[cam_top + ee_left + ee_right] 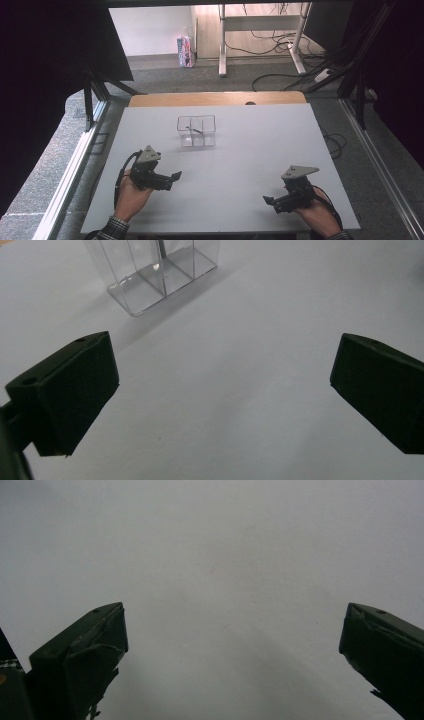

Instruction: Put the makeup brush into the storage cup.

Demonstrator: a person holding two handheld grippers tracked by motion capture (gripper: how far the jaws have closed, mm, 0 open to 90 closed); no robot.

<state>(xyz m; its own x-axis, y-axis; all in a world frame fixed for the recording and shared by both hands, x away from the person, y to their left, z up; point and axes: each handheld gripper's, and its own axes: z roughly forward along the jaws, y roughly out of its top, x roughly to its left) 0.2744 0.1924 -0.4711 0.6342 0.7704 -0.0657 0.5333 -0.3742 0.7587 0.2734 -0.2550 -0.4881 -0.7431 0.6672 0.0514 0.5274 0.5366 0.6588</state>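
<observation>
A clear plastic box (pixel 196 131) with three compartments stands on the white table (pixel 250 150), toward the back middle; a thin dark item lies inside it. In the left gripper view the clear box (pixel 150 275) sits ahead, upper left. My left gripper (pixel 172 179) rests low at the table's left front, held by a hand, jaws wide apart with nothing between them (pixel 222 390). My right gripper (pixel 269 201) sits at the right front, pointing left, also open over bare table (pixel 232 645).
A wooden strip (pixel 218 98) borders the table's far edge. Beyond it lie grey floor, desk legs (pixel 222 45), cables and a small pink carton (pixel 185 51). Metal frame rails run along both sides of the table.
</observation>
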